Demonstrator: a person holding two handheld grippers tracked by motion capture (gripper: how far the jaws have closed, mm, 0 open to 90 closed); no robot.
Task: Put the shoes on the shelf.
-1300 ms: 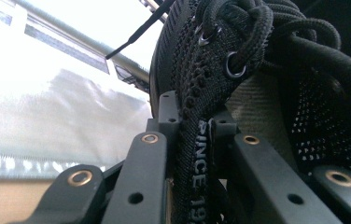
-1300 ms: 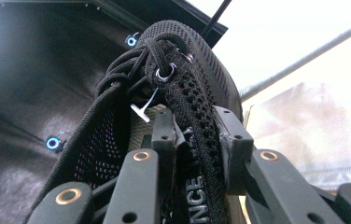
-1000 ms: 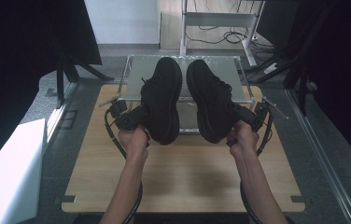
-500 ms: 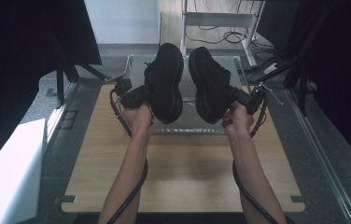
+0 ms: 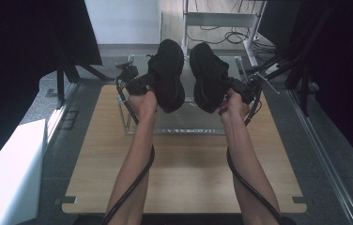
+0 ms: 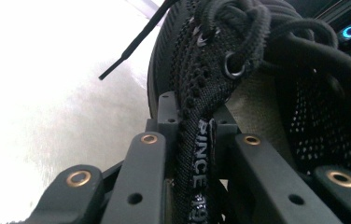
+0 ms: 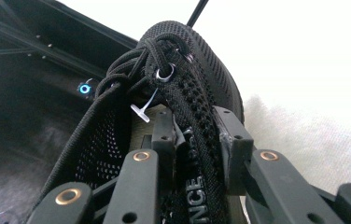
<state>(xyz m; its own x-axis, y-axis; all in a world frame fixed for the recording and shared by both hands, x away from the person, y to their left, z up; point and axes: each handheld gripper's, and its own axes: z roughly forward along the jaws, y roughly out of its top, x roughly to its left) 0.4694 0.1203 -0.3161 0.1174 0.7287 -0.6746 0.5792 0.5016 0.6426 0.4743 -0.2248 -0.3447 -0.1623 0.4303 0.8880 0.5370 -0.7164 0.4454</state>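
Two black mesh lace-up shoes hang in the air above the far half of the wooden table (image 5: pixel 184 178). My left gripper (image 5: pixel 147 82) is shut on the left shoe (image 5: pixel 169 72), soles facing the camera in the high view. In the left gripper view the jaws of my left gripper (image 6: pixel 194 126) pinch the lettered collar of that left shoe (image 6: pixel 201 60). My right gripper (image 5: pixel 233 88) is shut on the right shoe (image 5: pixel 207 77). The right gripper view shows my right gripper (image 7: pixel 194 135) clamped on the lettered collar of the right shoe (image 7: pixel 187 79), laces above.
A clear plastic tray (image 5: pixel 174 132) sits on the table under the shoes. A white box (image 5: pixel 10 173) stands off the table's left. A metal rack (image 5: pixel 221 18) with cables is beyond the far edge. Dark frame struts (image 5: pixel 301 56) flank the right side.
Both hands have carried the shoes away from the person, toward the table's far edge, and a little higher. The grips on the collars are unchanged.
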